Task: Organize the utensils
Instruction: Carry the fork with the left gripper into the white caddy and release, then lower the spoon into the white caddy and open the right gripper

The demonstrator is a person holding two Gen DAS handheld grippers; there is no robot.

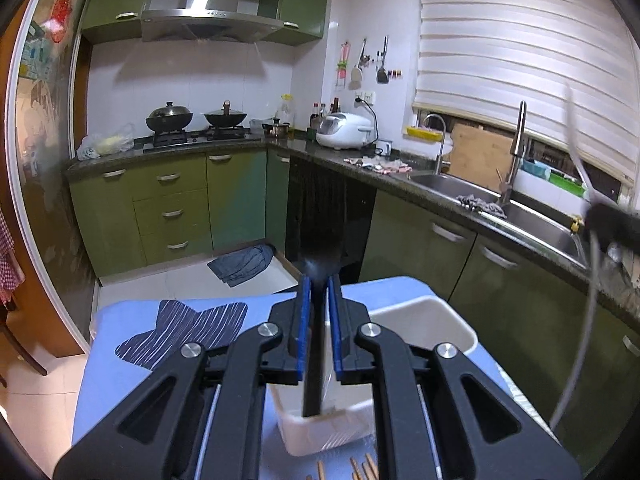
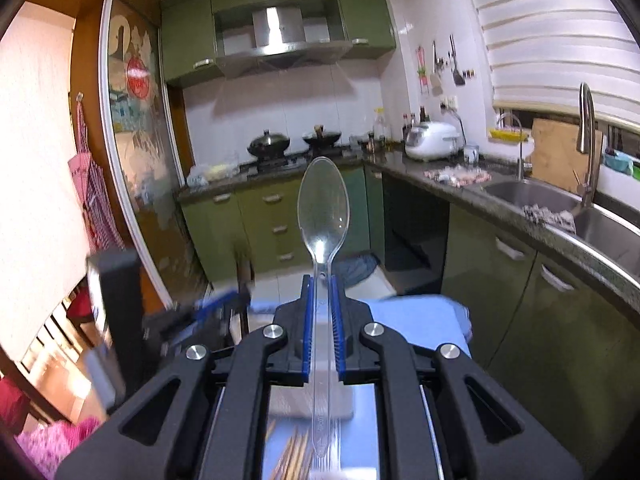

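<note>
Left wrist view: the left hand-held gripper (image 1: 319, 292) is clamped on a thin black utensil handle (image 1: 313, 380), whose lower end dips into a white plastic bin (image 1: 424, 320) on the blue-covered bench (image 1: 120, 380). Wooden chopsticks (image 1: 360, 470) lie just before the bin.

Right wrist view: the right hand-held gripper (image 2: 320, 292) grips a clear plastic spoon (image 2: 324, 208) by its handle, bowl raised beyond the fingertips, above the bench.

Your surface (image 1: 120, 380) wears a light blue cover with a dark striped patch (image 1: 180, 332). On it sits a white plastic bin (image 1: 432, 320). Wooden chopsticks (image 1: 360, 470) lie just beside the bin's near wall.
</note>
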